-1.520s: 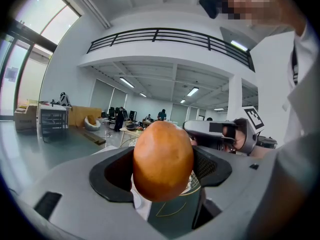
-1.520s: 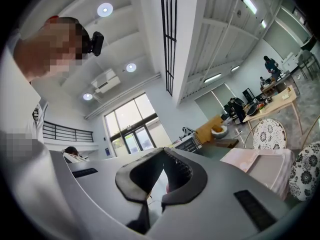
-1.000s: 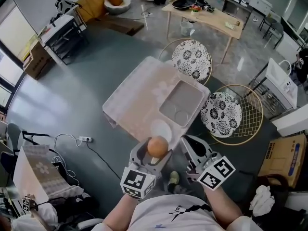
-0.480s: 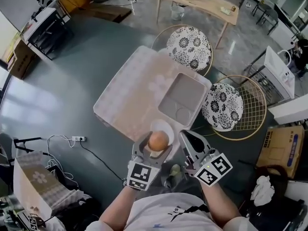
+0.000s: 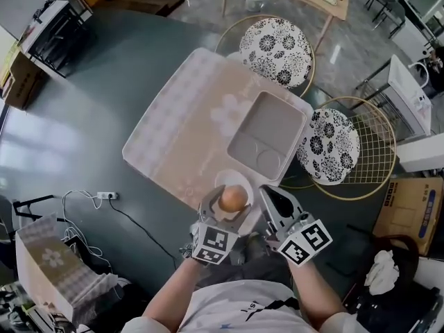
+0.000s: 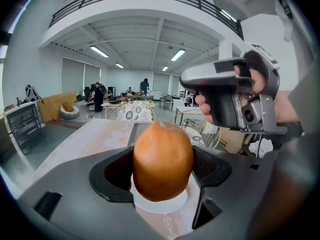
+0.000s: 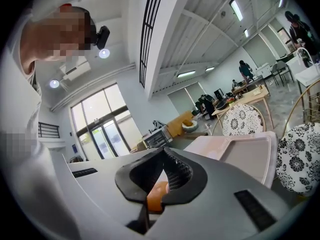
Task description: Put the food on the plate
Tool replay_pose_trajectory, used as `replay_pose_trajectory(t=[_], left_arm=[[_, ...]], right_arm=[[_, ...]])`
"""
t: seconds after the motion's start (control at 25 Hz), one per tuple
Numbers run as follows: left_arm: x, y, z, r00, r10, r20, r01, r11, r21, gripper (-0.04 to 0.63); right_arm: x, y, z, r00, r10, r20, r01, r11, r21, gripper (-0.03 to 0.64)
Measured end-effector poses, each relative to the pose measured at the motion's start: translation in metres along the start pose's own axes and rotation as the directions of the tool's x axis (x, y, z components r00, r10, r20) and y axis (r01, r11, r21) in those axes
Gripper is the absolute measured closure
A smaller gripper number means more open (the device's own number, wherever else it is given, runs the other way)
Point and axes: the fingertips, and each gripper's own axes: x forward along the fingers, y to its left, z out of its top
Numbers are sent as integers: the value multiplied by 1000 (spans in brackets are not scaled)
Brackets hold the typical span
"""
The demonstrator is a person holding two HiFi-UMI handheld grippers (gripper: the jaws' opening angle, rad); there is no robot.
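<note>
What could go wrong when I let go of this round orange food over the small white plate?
1. The food is round and smooth. Released by the left gripper over the plate, it may roll off rather than settle.
2. The plate sits close to the near edge of the table, so a rolling food or a nudged plate could go over the edge.

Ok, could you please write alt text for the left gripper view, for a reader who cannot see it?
The left gripper holds an orange-brown, egg-shaped food item between its jaws, over a white plate on a pale pink table. At the upper right, a hand holds the right gripper; a large bright hall lies behind.
</note>
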Motion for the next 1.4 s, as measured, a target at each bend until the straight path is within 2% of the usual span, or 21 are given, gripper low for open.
replay_pose_trajectory(t=[0.4, 0.6, 1.0, 1.4], left_arm=[[54, 14, -65, 994, -12, -108, 18, 998, 54, 245], [73, 16, -86, 987, -31, -159, 46, 995, 90, 245], [93, 16, -115, 966, -19, -259, 65, 984, 168, 245], [94, 17, -129, 954, -38, -298, 82, 987, 138, 245]], right_arm=[[21, -33, -36, 1000, -28, -1, 28, 1000, 12, 604], [27, -45, -44, 999, -37, 3, 37, 999, 18, 604], [30, -49, -43, 999, -33, 9, 33, 999, 24, 604], [18, -47, -30, 999, -54, -2, 54, 998, 11, 604]])
